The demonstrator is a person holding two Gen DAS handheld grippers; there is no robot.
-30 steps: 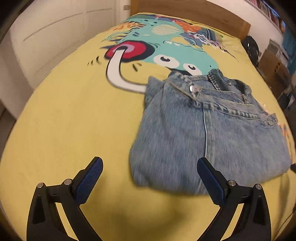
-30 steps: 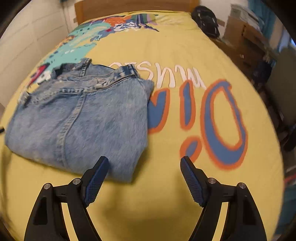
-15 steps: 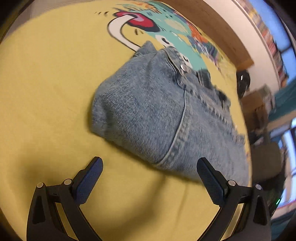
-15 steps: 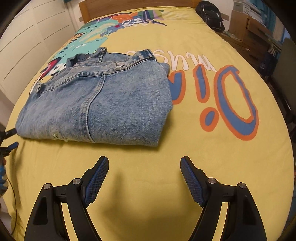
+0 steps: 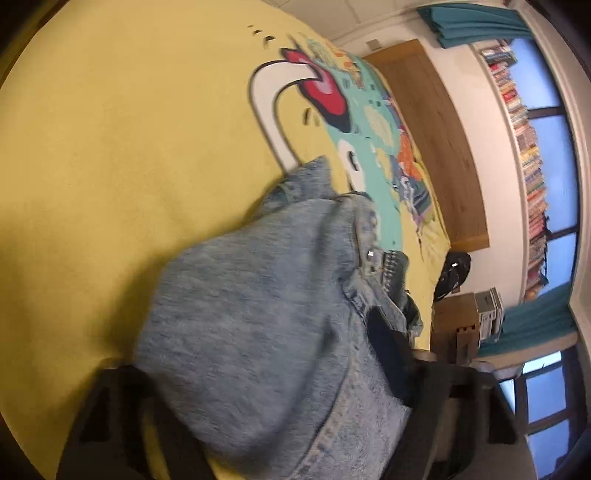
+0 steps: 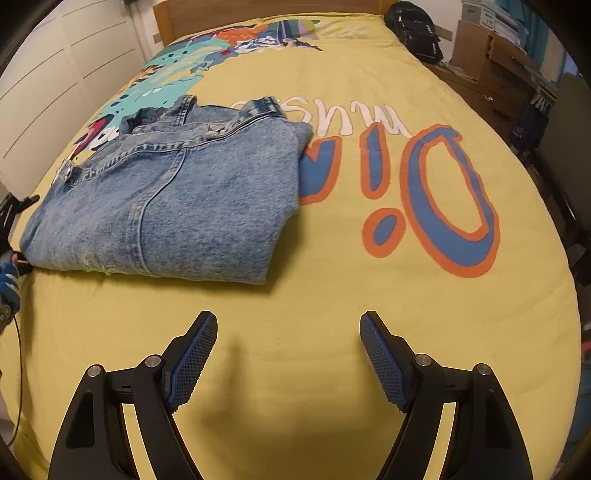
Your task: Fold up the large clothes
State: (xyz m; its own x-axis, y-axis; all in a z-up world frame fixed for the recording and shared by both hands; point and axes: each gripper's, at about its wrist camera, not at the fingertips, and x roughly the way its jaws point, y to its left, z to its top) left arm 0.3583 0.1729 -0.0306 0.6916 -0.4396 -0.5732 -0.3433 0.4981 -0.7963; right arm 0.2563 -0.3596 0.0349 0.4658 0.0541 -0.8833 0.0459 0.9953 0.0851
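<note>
Room: bedroom with a wooden headboard [image 6: 266, 14], white cupboard doors to one side and a bookshelf by the window in the left wrist view.
Surface: yellow bedspread [image 6: 332, 302] with a cartoon print and big blue-and-orange lettering [image 6: 439, 199].
Garment: denim jacket [image 6: 173, 199], already folded into a thick rectangle, lying on the bedspread just beside the lettering, collar end toward the headboard.
Left tool: left tool [image 5: 266, 402] sits at the jacket's edge farthest from the lettering, with a wad of denim between its jaws, which are closing right now; the view is blurred, so whether the pads already press the cloth cannot be told.
Right tool: right tool [image 6: 288, 354] hangs above bare bedspread near the jacket's front edge, jaws spread wide and nothing between them.
Step (my reading): left side is taking hold of the jacket's end for another fold or a lift; right side has not yet taken a corner.
Risk one: the bundle is several layers thick (stiff seams too), so the left tool may pinch only the top layers and peel the fold apart when raised.
Risk two: lifting from one end while the right tool stays free could let the far half sag and unroll toward the lettering.
Risk three: a grip too near the edge could slip off under the denim's weight.
</note>
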